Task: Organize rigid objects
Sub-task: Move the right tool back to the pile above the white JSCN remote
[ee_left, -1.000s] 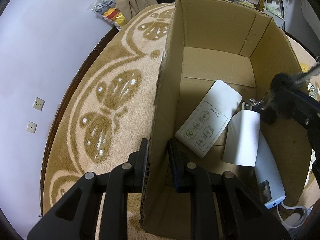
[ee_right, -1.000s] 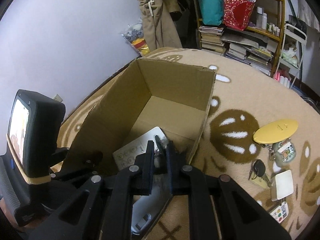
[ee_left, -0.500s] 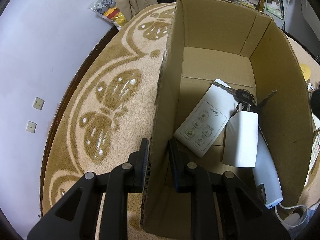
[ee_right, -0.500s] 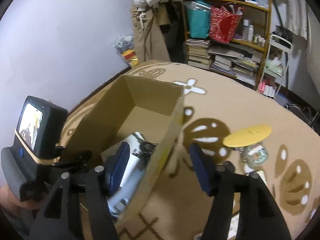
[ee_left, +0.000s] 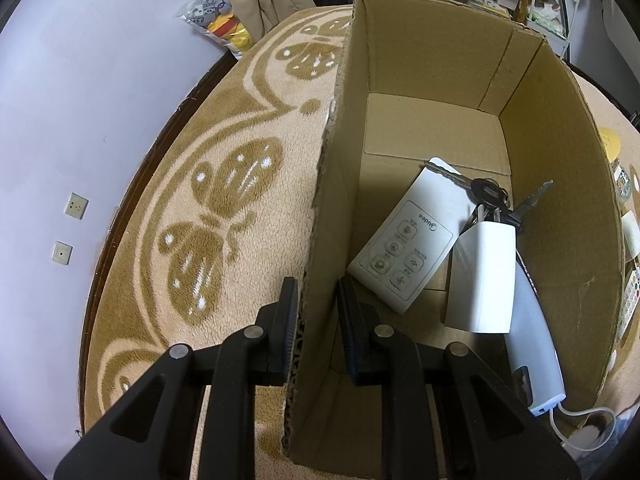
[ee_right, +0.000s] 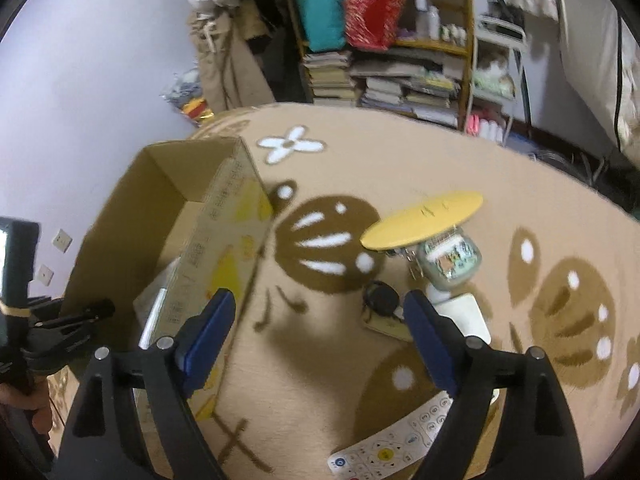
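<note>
My left gripper is shut on the left wall of an open cardboard box, one finger outside and one inside. In the box lie a white remote, a bunch of keys, a white block and a white device with a cable. My right gripper is open and empty above the carpet, to the right of the box. Ahead of it on the carpet lie a black car key, a yellow disc, a small jar, a white card and a white remote with a yellow button.
The box stands on a beige carpet with brown patterns. A lilac wall is on the left. A shelf with books and bags stands at the back. The left gripper's handle and screen show at the left of the right wrist view.
My right gripper opened and let the keys go into the box, then drew back out and swung right over the carpet. My left gripper stayed on the box wall.
</note>
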The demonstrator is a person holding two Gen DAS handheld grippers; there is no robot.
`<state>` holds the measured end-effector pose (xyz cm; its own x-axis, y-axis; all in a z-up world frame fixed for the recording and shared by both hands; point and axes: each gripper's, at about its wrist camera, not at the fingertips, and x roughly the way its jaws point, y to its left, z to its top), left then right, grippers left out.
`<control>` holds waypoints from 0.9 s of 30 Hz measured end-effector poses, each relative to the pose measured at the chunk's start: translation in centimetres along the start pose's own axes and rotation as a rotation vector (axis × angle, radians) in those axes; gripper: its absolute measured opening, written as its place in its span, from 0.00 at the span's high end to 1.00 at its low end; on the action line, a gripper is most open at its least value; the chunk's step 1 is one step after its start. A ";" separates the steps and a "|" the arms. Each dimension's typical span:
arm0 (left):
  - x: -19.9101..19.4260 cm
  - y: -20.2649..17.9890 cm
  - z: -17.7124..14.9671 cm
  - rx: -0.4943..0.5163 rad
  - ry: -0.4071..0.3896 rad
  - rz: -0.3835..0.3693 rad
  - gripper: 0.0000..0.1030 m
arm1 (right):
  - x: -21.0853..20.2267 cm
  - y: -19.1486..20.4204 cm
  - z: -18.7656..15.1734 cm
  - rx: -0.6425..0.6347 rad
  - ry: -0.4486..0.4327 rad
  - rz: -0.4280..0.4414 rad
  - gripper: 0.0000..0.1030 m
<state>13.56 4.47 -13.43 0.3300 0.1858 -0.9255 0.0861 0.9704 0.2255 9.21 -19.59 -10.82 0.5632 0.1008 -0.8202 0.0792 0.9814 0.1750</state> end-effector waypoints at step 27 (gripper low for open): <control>0.0 0.1 -0.1 -0.002 0.000 -0.002 0.80 | 2.1 -7.7 -6.7 0.222 0.165 -0.275 0.12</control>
<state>13.50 4.63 -13.44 0.3301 0.1837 -0.9259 0.0853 0.9711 0.2231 4.26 -25.80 -17.53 0.3577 -0.1182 -0.9263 0.3953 0.9179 0.0356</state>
